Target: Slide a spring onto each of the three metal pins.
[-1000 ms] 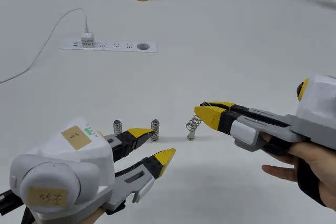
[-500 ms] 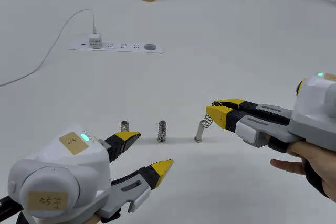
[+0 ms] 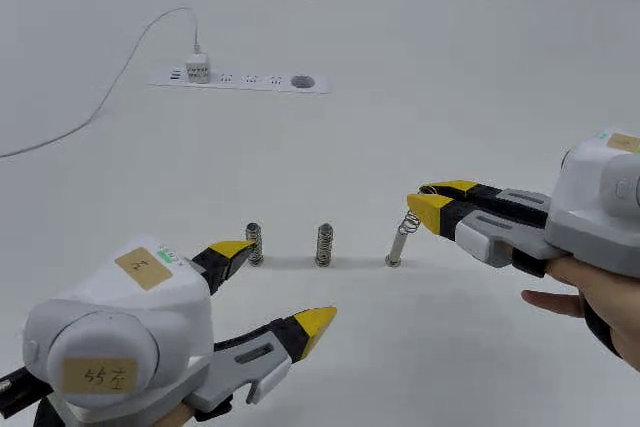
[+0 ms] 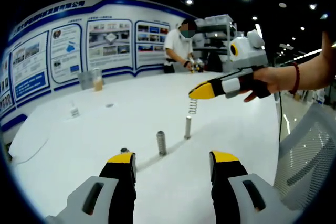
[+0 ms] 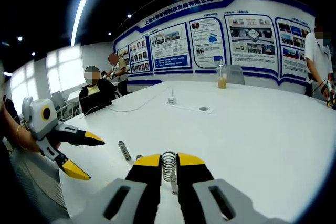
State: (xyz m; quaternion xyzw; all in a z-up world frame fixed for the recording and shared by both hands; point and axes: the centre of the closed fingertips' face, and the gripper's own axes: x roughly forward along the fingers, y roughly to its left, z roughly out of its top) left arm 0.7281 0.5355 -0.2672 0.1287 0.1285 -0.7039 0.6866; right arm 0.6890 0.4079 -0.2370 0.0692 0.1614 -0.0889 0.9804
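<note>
1. Head view: your right hand (image 3: pixel 588 297) comes in from the right. It holds the right tool (image 3: pixel 428 203) nearly level and low over the white surface (image 3: pixel 450 97), with its yellow tips aimed at the row of pins.
2. That tool's jaws are pressed in on the spring (image 3: pixel 410 220). In the right gripper view, the spring stands upright between the two yellow tips.
3. The spring's lower end sits at the top of the bare pin (image 3: pixel 396 249) and slants up from there to the tool's tips. You cannot tell whether it has gone over the pin's tip.
4. In the left gripper view, the spring hangs under the right tool's tip, directly above the bare pin, which stands upright on the surface.
5. Your left tool (image 3: pixel 275 284) sits low at the near left and points toward the pins. Its jaws are spread wide with nothing between them.
6. The left tool's upper tip appears just beside the outer pin (image 3: pixel 254 243).
7. The middle pin (image 3: pixel 324 244) and the outer pin each already have a spring down the shaft. The three pins stand in a straight row.
8. A power strip (image 3: pixel 240 79) lies well beyond the pins.
</note>
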